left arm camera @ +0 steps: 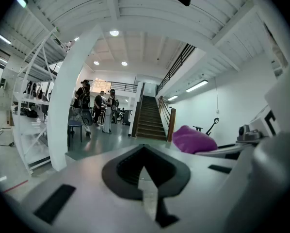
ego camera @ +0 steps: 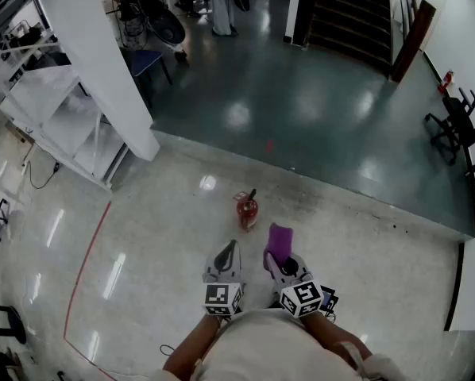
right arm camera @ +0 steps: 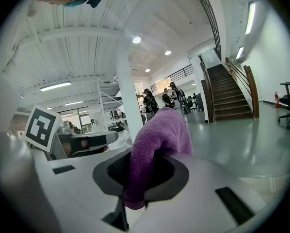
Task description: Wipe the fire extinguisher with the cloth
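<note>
In the head view a small red fire extinguisher [ego camera: 246,209] stands upright on the pale glossy floor, just ahead of both grippers. My right gripper [ego camera: 277,258] is shut on a purple cloth [ego camera: 278,242], which pokes forward out of its jaws a little right of the extinguisher. The right gripper view has the cloth [right arm camera: 157,142] folded up and over the closed jaws. My left gripper [ego camera: 229,248] is shut and holds nothing, its tip short of the extinguisher. In the left gripper view the jaws meet along a seam, and the cloth [left arm camera: 193,140] appears at the right. Neither gripper view shows the extinguisher.
A white slanted pillar [ego camera: 102,62] and white shelving [ego camera: 55,109] stand at the left. Beyond the extinguisher lies a dark green floor [ego camera: 317,109], with stairs [ego camera: 349,14], a black chair [ego camera: 458,124] and people at the back. A red line [ego camera: 86,260] marks the pale floor.
</note>
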